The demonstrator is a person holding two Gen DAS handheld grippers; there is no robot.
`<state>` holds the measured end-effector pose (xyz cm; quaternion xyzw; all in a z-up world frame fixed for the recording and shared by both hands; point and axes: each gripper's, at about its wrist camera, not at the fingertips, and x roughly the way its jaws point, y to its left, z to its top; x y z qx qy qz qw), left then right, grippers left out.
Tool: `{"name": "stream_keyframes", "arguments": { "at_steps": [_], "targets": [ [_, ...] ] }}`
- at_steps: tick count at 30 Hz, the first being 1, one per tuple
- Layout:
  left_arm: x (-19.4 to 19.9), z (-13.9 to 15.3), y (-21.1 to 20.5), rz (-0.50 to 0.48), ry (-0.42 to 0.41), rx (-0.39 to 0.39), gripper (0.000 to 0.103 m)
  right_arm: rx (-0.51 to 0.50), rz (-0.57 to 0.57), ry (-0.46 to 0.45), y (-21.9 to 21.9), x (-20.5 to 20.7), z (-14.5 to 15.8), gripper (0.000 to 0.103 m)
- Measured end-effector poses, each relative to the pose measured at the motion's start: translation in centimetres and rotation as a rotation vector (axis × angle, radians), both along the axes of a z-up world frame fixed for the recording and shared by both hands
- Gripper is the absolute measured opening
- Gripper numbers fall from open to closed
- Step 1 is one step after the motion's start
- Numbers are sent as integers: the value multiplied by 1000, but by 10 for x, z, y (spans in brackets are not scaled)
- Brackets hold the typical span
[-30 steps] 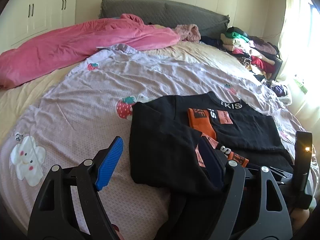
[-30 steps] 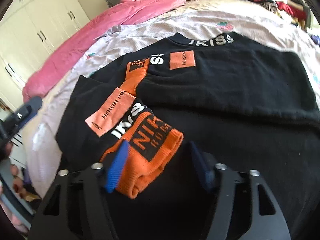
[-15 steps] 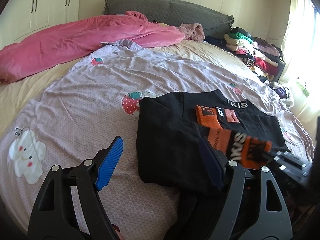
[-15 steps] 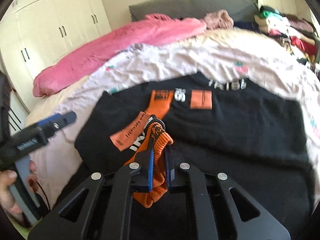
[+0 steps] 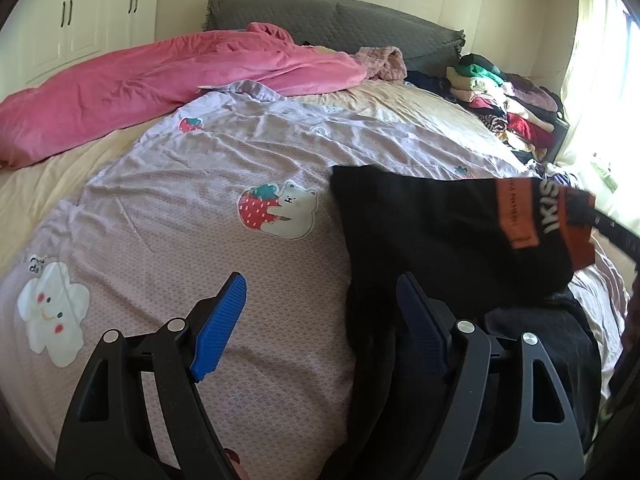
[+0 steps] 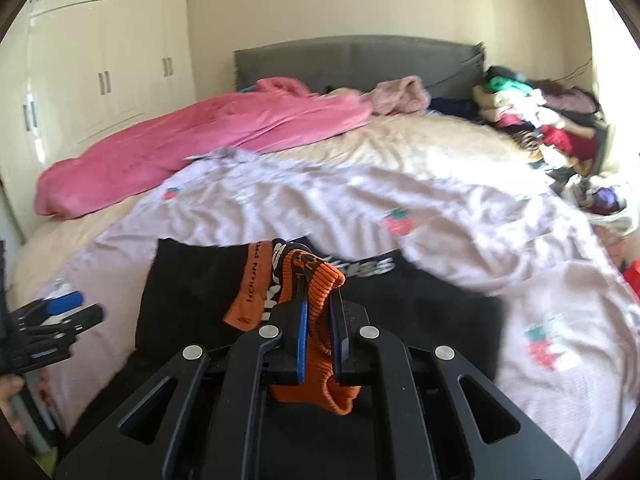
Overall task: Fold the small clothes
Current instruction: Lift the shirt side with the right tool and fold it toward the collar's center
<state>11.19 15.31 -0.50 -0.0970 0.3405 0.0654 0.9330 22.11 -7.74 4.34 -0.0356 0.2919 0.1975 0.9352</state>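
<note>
The sweater (image 5: 420, 224) lies on the sheet (image 5: 224, 168) at the bed's (image 6: 440, 144) near side. The blanket (image 5: 160, 76) stretches behind it to the left, before the headboard (image 6: 360, 60). The clothes pile (image 6: 540, 116) sits far right.

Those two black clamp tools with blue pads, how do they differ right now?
The left gripper has its jaws spread wide with nothing between them; the right gripper has its jaws pinched on the orange ribbed cuff of the black sweatshirt. The left gripper hangs above the lilac strawberry-print sheet; the right gripper holds the sleeve raised. Both share black frames and blue pads.
</note>
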Motion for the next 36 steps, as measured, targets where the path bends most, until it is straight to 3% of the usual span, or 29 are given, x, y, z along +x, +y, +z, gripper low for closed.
{"name": "stream_keyframes", "arguments": {
  "at_steps": [11,20,36],
  "targets": [
    [18,4,-24,-50,9,28,70,-51,-138,-32,-54,18,-5,8],
    [54,4,-57,-118,34,81,70,-58,-152,1,-67,25,-17,8],
    [91,-13,-88,-199,83,65,70,-80,-165,42,-81,35,-32,8]
  ]
}}
